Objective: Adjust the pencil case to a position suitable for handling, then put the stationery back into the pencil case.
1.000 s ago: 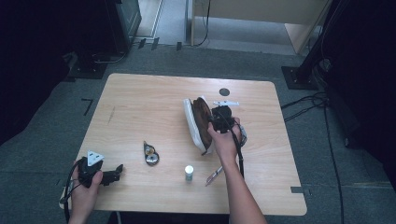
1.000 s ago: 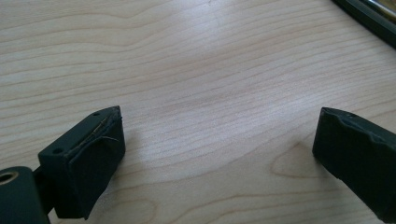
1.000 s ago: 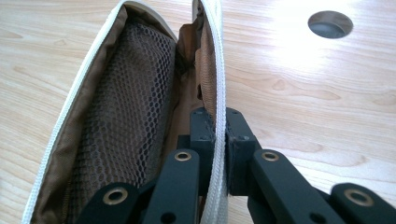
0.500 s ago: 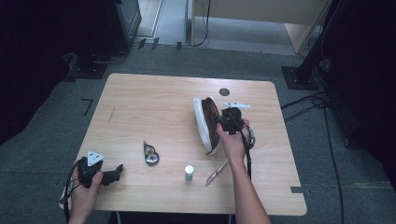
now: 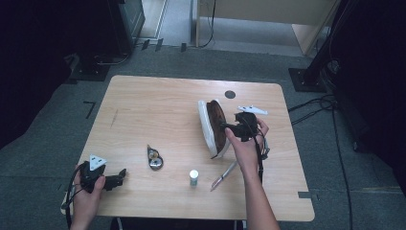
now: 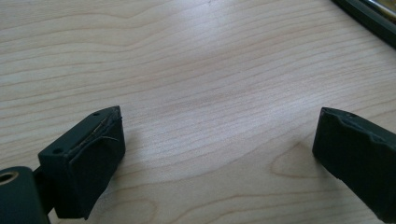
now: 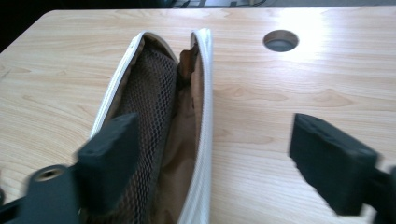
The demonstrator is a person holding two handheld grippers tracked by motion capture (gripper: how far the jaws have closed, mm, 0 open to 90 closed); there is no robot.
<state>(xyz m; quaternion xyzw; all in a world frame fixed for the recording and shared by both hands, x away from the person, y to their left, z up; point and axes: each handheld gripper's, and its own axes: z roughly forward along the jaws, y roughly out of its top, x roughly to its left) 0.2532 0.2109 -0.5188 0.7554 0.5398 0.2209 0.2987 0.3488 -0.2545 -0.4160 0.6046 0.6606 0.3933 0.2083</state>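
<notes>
Two grippers are on the wooden table [image 5: 158, 110], well apart from each other. In the high view the right gripper [image 5: 230, 128] is at about 3 o'clock from the table centre, and the person's right hand [image 5: 246, 143] holds it. Its jaws stand wide apart and grip nothing. In the right gripper view one black jaw is in front of the open mouth of the pencil case [image 7: 163, 121], and the other jaw is over bare wood at 3 o'clock from the case.

This pencil case [image 5: 213, 127] has a white outside, a brown lining and a dark mesh pocket inside. It stands on its edge with the zipper open, just beside the right gripper at its 9 o'clock. A round cable hole [image 5: 230, 94] in the table is near the case, at about 1 o'clock from it.

Near the front-left corner of the table, at about 7 o'clock, rests the left gripper [image 5: 119, 176], held by the left hand [image 5: 86, 199]. In the left gripper view its jaws are also wide apart, with only wood between them.

Between the two grippers lie a correction tape roller [image 5: 154, 158], a small white-capped bottle [image 5: 193, 177] standing upright, and a pen [image 5: 224, 175] at 6 o'clock from the case.
</notes>
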